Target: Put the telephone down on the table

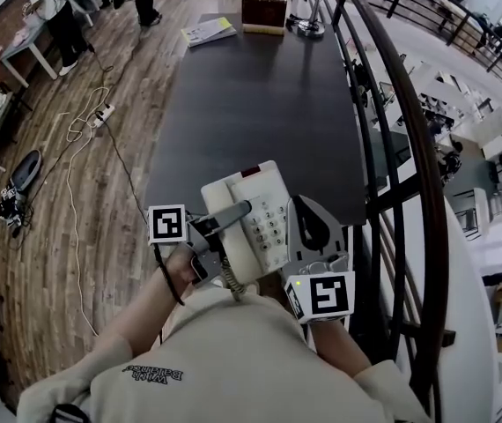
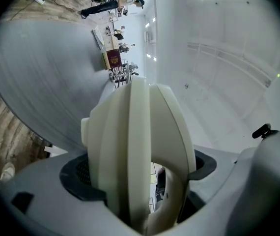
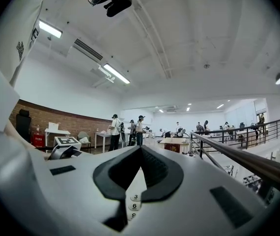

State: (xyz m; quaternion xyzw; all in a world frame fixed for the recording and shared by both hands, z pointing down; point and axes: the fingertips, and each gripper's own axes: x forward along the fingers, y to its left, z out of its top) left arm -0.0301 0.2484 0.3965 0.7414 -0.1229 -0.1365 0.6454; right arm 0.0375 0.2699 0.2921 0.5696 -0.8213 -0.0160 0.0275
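Note:
A cream push-button telephone (image 1: 255,214) with its handset and coiled cord hangs over the near end of the dark table (image 1: 260,104), close to my chest. My left gripper (image 1: 232,213) reaches in from the left and is shut on the telephone; in the left gripper view its pale body (image 2: 135,146) fills the space between the jaws of that gripper (image 2: 142,173). My right gripper (image 1: 302,205) lies along the telephone's right side with its jaws together. In the right gripper view the tips of that gripper (image 3: 140,149) meet, and keys 3, 6 and 9 (image 3: 134,205) show through the slit below.
A dark metal railing (image 1: 392,148) runs along the table's right side, with a drop to a lower floor beyond. At the table's far end are a yellow-green booklet (image 1: 209,31), a wooden box (image 1: 263,14) and a metal stand (image 1: 308,20). Cables (image 1: 88,122) lie on the wooden floor at left.

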